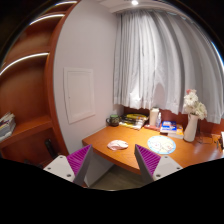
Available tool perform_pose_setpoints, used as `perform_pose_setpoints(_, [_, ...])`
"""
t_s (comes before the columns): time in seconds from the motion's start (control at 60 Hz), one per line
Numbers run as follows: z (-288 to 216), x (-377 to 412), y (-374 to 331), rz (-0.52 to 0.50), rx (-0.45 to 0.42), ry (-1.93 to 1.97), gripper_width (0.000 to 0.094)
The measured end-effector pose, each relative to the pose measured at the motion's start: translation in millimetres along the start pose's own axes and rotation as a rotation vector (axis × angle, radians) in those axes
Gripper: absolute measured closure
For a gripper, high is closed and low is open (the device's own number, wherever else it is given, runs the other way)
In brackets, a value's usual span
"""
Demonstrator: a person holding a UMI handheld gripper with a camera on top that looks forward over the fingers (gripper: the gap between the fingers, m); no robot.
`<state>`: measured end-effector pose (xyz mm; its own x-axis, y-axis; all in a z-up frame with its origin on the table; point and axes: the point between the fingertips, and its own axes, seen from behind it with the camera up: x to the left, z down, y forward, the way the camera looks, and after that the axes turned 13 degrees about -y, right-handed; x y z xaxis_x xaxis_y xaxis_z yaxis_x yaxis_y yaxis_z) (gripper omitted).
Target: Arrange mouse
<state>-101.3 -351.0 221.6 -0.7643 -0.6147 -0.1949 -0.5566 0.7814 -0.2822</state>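
Item: your gripper, 2 purple-padded fingers wide apart, empty; small pale mouse far beyond them on the orange wooden desk; risk: overshooting, knocking it.

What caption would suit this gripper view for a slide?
Open gripper held high above a wooden desk with a vase of flowers and curtained window beyond; no mouse clearly visible.

Your tongs hang spread apart with nothing between them, raised above and short of the counter. Both magenta pads face each other across the gap, level with one another. The fingertips point toward the counter's near edge without touching it.
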Motion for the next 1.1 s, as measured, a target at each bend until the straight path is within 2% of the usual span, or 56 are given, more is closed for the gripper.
perform_pose_setpoints(0.117, [23,-6,6,0.023,0.051,0.019,0.009])
perform_pose_setpoints(0.283, [65,-20,34,0.14,0.135,0.057,0.0102])
perform_pose_setpoints(0.633, [135,1,134,0.274,0.293,0.166,0.0107])
perform_pose_setpoints(1.1, [141,25,317,0.341,0.408,0.243,0.0114])
